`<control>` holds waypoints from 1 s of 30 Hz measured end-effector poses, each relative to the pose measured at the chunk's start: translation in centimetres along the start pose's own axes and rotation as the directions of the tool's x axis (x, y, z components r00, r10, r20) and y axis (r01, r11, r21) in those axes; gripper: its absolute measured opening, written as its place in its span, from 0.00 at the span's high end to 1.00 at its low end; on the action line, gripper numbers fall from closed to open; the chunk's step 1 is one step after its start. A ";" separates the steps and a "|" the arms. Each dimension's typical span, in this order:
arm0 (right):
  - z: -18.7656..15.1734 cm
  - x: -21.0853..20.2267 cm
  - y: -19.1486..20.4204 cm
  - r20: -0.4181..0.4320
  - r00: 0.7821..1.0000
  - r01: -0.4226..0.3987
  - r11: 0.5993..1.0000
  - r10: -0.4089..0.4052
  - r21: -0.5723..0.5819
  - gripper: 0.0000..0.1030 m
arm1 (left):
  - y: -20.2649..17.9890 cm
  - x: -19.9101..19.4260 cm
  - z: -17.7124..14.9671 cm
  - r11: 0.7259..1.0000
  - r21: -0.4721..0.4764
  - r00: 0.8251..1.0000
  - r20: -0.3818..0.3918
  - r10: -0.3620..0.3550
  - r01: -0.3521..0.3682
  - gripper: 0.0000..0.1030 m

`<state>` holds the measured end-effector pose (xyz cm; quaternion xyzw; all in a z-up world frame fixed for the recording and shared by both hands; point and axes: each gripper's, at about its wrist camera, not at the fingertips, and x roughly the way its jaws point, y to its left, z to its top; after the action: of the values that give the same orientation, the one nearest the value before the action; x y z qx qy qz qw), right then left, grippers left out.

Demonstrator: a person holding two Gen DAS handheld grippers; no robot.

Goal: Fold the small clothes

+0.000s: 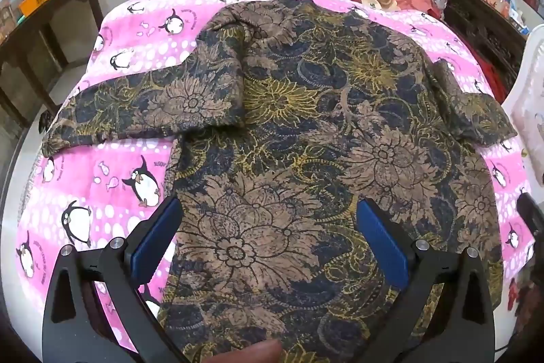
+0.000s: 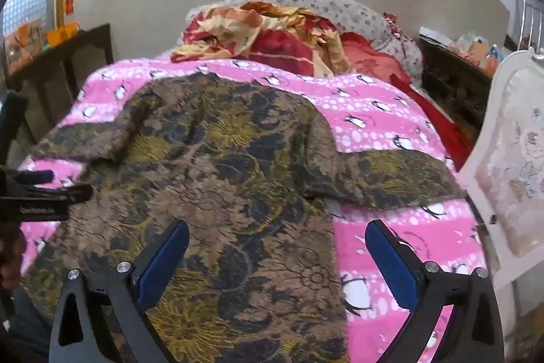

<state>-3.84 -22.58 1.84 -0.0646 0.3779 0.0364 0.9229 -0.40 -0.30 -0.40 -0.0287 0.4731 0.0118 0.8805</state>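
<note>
A brown-and-navy floral shirt [image 1: 306, 131] lies spread flat across the pink penguin-print blanket [image 1: 102, 193] at frame centre, sleeves out to both sides, while the left gripper [image 1: 268, 210] and right gripper [image 2: 277, 235] hover above its hem, jaws wide apart and empty.

Pink penguin blanket [image 1: 102, 199], red-gold bedding heap [image 2: 272, 36], perhaps a white headboard [image 2: 510, 179].

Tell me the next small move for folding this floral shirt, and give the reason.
Probably lower the left gripper onto the floral shirt near its left side edge and close on it, ready to fold that side inward. The shirt lies spread flat on the pink penguin blanket with both sleeves out, and both grippers, the right gripper too, are open and holding nothing.
</note>
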 end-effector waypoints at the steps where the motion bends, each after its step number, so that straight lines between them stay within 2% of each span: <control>1: -0.1 0.2 -0.1 -0.011 1.000 0.002 1.000 -0.002 0.007 0.00 | -0.1 -0.2 -0.1 1.000 0.004 1.000 0.009 0.002 -0.002 0.00; 3: -0.3 0.4 -0.2 -0.036 0.999 0.006 1.000 -0.006 0.018 0.00 | -0.3 -0.9 -0.4 1.000 0.021 0.999 0.046 0.010 -0.011 0.00; 5: -0.5 0.3 -0.2 -0.050 0.998 0.040 0.999 -0.039 0.029 0.00 | -0.6 -1.9 -0.8 0.998 0.044 0.993 0.119 0.028 -0.034 0.00; 8: -0.7 -0.1 -0.4 -0.052 0.996 0.073 0.996 -0.071 0.047 0.00 | -1.0 -3.1 -1.5 0.996 0.092 0.980 0.197 -0.032 0.014 0.00; 11: -1.1 -0.4 -0.6 -0.072 0.995 0.076 0.993 -0.070 0.087 0.00 | -1.7 -3.0 -2.2 0.992 0.122 0.989 0.135 -0.054 0.037 0.00; 14: -1.3 -0.9 -0.4 -0.069 0.995 0.084 0.992 -0.077 0.095 0.00 | -1.6 -2.7 -3.1 0.993 0.093 0.994 0.075 -0.084 0.077 0.00; 18: -1.7 -1.7 0.0 -0.060 0.994 0.098 0.990 -0.092 0.100 0.00 | -1.5 -3.6 -4.6 0.993 0.097 0.992 0.102 -0.072 0.062 0.00; 24: -2.0 -2.4 0.4 -0.052 0.996 0.080 0.991 -0.074 0.109 0.00 | -0.4 -5.0 -5.1 0.992 0.048 0.986 0.112 -0.123 0.119 0.00; 30: -2.0 -2.6 0.1 -0.043 0.997 0.067 0.991 -0.063 0.112 0.00 | -1.0 -5.4 -4.9 0.994 0.041 0.988 0.114 -0.103 0.099 0.00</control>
<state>-7.08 -22.80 2.26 -0.0249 0.3950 -0.0165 0.9182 -7.38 -1.54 1.43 -0.0361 0.4191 -0.0394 0.9063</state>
